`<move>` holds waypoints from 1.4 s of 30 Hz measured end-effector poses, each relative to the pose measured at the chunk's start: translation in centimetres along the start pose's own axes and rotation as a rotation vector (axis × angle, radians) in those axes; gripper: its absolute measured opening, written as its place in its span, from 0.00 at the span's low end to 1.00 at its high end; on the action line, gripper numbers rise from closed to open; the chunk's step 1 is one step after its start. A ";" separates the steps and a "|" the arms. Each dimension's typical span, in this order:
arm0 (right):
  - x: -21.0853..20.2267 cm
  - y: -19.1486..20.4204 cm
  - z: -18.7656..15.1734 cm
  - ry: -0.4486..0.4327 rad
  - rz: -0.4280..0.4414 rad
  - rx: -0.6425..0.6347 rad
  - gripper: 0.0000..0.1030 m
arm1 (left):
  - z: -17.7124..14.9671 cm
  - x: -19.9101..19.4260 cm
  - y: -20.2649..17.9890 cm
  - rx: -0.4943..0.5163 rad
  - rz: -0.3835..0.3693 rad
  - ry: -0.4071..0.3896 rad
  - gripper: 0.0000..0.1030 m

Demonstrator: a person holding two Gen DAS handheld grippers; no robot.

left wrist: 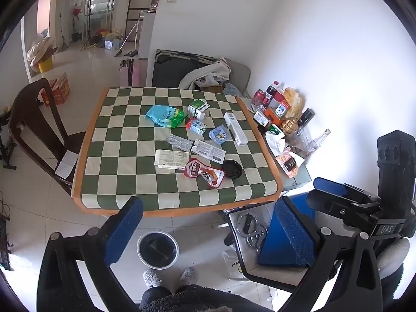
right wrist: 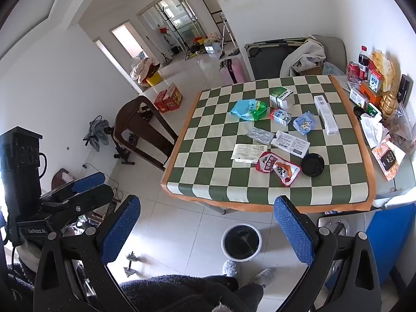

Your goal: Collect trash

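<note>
While we stand before the checkered table [left wrist: 93,140], our left gripper [left wrist: 205,228] and right gripper [right wrist: 208,226] hang released and empty; on its cloth lie a blue-green bag [left wrist: 164,115], a white label [left wrist: 170,158], a red wrapper [left wrist: 204,173] and a black lid [left wrist: 232,169], the bin [left wrist: 157,249] on the floor below its near edge.

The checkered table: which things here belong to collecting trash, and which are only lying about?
For the job:
- red snack wrapper
- black lid
- blue-green bag
- small blue packet
- bin on the floor

Lying about:
- cola bottle
- wooden chair
- pink suitcase
</note>
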State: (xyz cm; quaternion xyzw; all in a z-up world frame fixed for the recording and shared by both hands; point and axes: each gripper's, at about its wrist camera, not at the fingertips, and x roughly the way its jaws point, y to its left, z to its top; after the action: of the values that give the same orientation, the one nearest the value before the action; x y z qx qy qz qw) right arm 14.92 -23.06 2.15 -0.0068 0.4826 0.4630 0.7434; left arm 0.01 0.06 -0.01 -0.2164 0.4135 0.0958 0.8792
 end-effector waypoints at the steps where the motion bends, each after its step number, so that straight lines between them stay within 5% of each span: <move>1: 0.0 0.0 0.0 -0.003 -0.003 -0.006 1.00 | 0.0 0.0 0.0 -0.001 0.001 0.000 1.00; 42: 0.0 0.3 0.1 0.004 -0.006 -0.011 1.00 | -0.5 0.8 -1.6 0.001 -0.002 -0.002 1.00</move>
State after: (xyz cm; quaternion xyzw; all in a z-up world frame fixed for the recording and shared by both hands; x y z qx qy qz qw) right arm 14.81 -22.81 2.30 -0.0131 0.4818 0.4635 0.7436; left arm 0.69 -1.61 -0.41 -0.2163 0.4124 0.0950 0.8798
